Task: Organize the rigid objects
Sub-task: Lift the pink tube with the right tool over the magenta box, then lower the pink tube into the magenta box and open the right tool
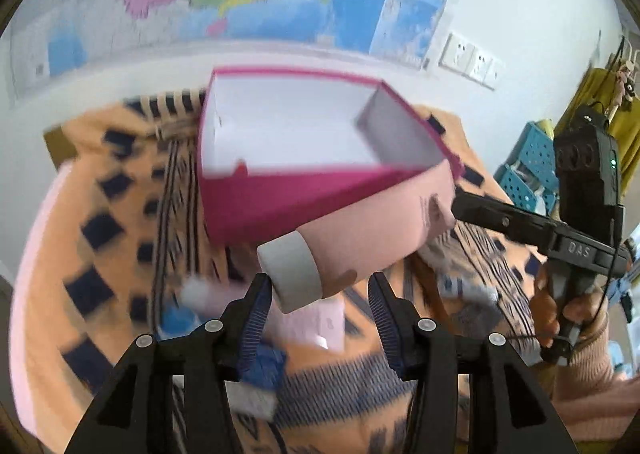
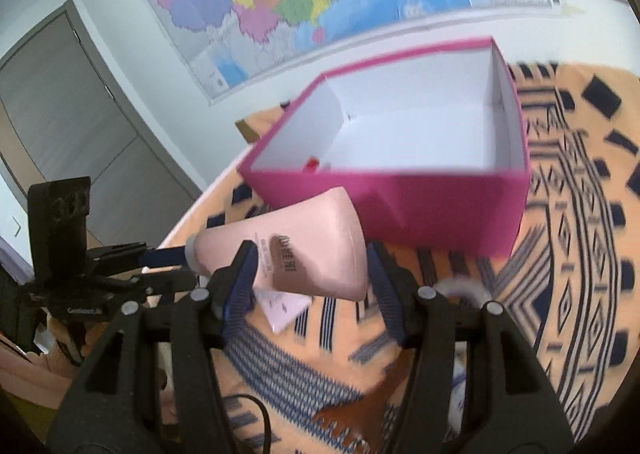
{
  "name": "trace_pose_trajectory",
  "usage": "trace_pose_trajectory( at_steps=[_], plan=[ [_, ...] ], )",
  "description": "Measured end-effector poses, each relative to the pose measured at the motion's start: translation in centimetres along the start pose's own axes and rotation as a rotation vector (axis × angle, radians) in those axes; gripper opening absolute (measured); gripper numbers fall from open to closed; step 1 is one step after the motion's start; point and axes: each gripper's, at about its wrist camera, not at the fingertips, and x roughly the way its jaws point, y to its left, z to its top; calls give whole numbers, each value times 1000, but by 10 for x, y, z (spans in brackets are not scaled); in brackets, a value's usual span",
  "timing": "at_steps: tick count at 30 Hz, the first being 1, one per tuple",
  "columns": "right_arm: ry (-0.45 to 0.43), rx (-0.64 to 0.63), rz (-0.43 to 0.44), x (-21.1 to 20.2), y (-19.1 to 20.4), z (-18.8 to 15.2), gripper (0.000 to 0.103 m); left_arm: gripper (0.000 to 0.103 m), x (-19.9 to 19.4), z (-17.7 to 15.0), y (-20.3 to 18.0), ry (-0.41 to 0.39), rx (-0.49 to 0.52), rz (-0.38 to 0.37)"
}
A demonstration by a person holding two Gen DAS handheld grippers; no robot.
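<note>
A pink tube [image 1: 372, 225] with a white cap [image 1: 292, 270] hangs in the air in front of an open magenta box [image 1: 304, 197] with a white inside. My right gripper [image 2: 310, 264] is shut on the tube [image 2: 312, 238] at its wide flat end. In the left wrist view the right gripper [image 1: 460, 205] reaches in from the right. My left gripper [image 1: 318, 286] stands open, with the cap end between its fingertips and not pinched. The box [image 2: 400, 205] rests on the cloth just beyond the tube. A small red thing [image 2: 312, 163] lies inside the box.
An orange patterned cloth [image 2: 560, 254] covers the round table. Beneath the tube lie a white card [image 2: 284, 310], a blue packet [image 1: 264, 370] and a small white tube [image 1: 468, 290]. Blue baskets [image 1: 528, 165] stand off to the right, a grey door [image 2: 72, 113] to the left.
</note>
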Motion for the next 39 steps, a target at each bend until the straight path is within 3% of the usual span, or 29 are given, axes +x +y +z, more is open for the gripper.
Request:
trace_pose_trajectory(
  at_steps=[9,17,21,27,36,39],
  plan=[
    [-63,1,-33,17,-8,58,59,50,18,68,11,-100,81,91],
    [-38,79,-23,48,-32,91,60,50,66,99,32,-57,78,126],
    [-1,86,-57,67,-39,100,60,51,90,106,49,-14,32,102],
    [75,125,-115,97,-55,102,60,52,116,110,53,34,30,134],
    [105,154,-173,107,-63,98,61,51,111,112,45,-2,36,195],
    [92,149,-159,103,-61,99,61,58,105,108,45,-21,35,183]
  ],
)
